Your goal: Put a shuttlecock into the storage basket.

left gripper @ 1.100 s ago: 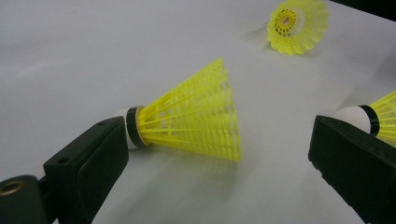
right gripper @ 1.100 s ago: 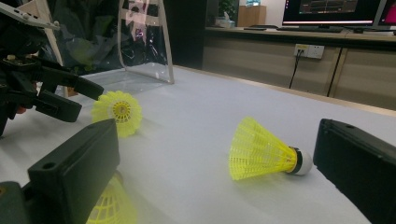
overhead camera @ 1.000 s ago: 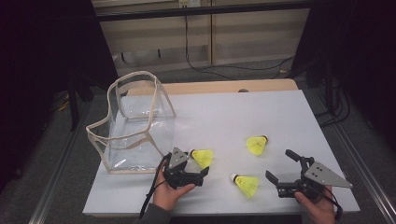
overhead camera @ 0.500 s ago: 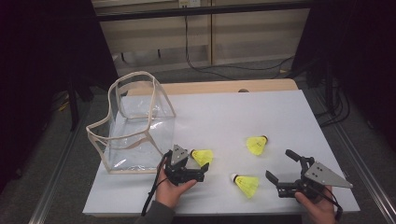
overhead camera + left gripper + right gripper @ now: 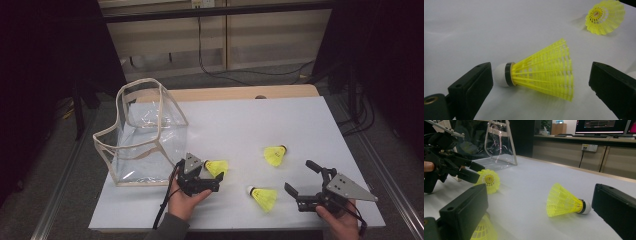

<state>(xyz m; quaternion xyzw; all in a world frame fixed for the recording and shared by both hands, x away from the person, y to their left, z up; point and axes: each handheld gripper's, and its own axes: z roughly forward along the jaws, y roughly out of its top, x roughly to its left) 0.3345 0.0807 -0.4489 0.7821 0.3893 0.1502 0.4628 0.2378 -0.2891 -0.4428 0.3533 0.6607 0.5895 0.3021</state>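
Bag [image 5: 142, 137] of clear plastic, upright at table's [image 5: 300, 120] left with mouth open, apparently waiting to take shuttlecocks. Just right of it, left gripper [image 5: 214, 181], jaws wide, straddling a lying yellow shuttlecock [image 5: 541, 70] without touching, probably lined up to pinch. Two more shuttlecocks [image 5: 264, 197] [image 5: 275, 155] loose mid-table. Far right, right gripper [image 5: 301, 184], likewise agape, holding nothing.

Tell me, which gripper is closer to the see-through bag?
Left. The left gripper sits just beside the bag, its jaws open around a yellow shuttlecock. The right gripper is far across the table, open.
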